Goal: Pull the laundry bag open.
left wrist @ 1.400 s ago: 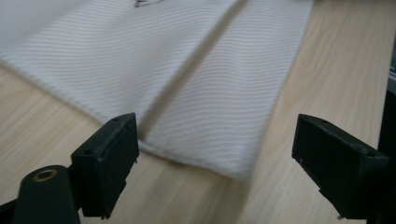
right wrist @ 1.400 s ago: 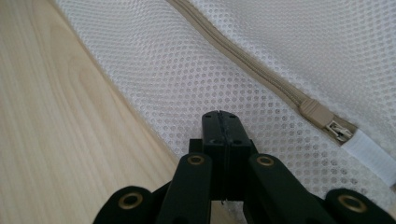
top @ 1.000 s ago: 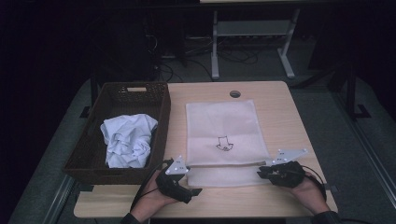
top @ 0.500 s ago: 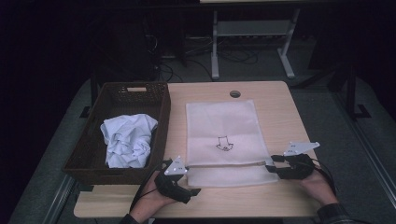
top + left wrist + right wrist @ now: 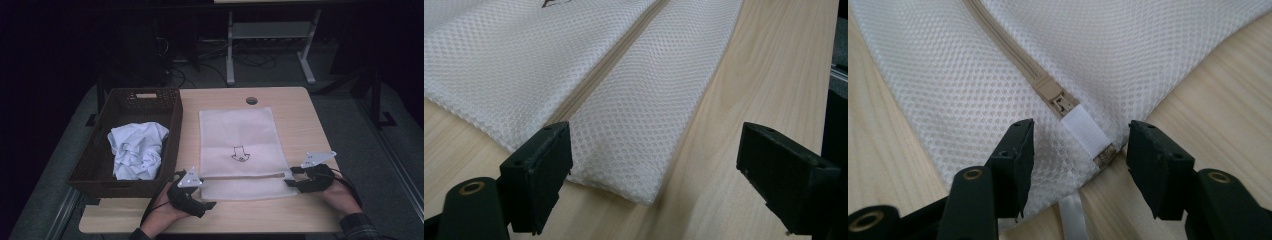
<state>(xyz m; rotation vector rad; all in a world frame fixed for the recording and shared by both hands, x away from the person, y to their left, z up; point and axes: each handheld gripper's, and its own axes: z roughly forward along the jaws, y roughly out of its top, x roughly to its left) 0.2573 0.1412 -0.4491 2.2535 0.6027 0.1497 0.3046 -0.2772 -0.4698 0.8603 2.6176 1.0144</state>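
White mesh zippered laundry bag [image 5: 239, 150] flat on pale wooden table [image 5: 295, 107], left gripper [image 5: 209, 205] gaping beside its corner, right gripper [image 5: 1079, 150] just opening, astride zipper end [image 5: 1063, 102], unclamped.

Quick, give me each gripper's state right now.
Left gripper: open, holding nothing, at the mesh bag's corner.
Right gripper: fingers just opening, astride the zipper end, gripping nothing.

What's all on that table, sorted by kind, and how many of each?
Mesh laundry bags: 1, the white mesh bag lying flat
Baskets: 1, the dark wicker basket
Cloths: 1, the crumpled white cloth inside it
Handheld grippers: 2, the left gripper and the right gripper, both open
Total: 5
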